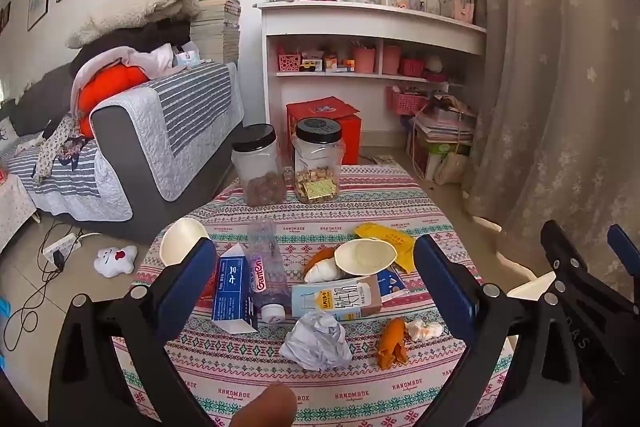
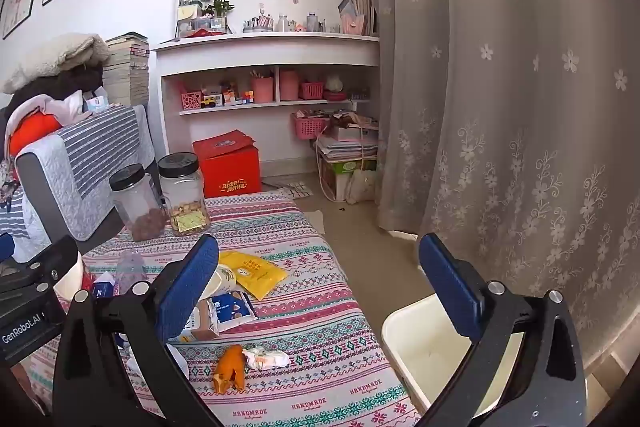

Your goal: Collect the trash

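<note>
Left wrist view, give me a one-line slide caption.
Open left gripper hovers over a patterned tablecloth strewn with crumpled paper, cartons, a plastic bottle and orange peel.

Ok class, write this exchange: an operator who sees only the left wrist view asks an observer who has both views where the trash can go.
Operator: Is there a bin nearby?
Observer: Yes, a white bin stands on the floor beside the table, under the right claw.
Operator: Anything in it?
Observer: The part in view looks bare apart from a few specks.
Operator: Is the right claw free?
Observer: It is open, with nothing between its fingers.
</note>
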Action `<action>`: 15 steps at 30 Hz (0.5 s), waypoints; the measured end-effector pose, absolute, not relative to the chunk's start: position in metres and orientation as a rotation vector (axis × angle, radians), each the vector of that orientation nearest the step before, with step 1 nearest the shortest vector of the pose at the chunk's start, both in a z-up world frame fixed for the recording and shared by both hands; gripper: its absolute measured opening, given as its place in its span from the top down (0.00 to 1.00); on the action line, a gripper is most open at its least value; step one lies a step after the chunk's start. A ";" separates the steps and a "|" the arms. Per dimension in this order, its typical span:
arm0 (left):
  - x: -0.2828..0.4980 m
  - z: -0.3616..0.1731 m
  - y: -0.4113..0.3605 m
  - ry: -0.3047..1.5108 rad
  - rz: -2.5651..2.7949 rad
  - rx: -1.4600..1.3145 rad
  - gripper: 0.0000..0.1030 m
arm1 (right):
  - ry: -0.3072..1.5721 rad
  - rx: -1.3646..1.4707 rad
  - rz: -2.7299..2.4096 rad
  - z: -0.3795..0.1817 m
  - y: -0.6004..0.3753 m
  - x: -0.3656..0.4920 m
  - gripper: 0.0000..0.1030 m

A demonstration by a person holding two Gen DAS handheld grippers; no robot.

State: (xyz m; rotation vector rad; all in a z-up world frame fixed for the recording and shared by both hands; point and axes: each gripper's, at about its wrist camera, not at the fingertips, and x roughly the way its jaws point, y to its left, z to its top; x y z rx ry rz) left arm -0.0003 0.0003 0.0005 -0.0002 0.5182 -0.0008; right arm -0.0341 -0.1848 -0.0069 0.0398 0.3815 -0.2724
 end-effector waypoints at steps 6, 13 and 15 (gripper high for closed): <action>-0.001 -0.001 0.006 0.520 -0.004 -0.011 0.07 | 0.383 0.013 -0.275 -0.008 -0.179 -0.033 0.07; 0.000 -0.010 0.005 0.538 -0.005 -0.008 0.07 | 0.382 0.036 -0.266 -0.006 -0.187 -0.035 0.07; 0.000 -0.011 0.005 0.540 -0.005 -0.009 0.07 | 0.385 0.038 -0.265 -0.006 -0.189 -0.034 0.07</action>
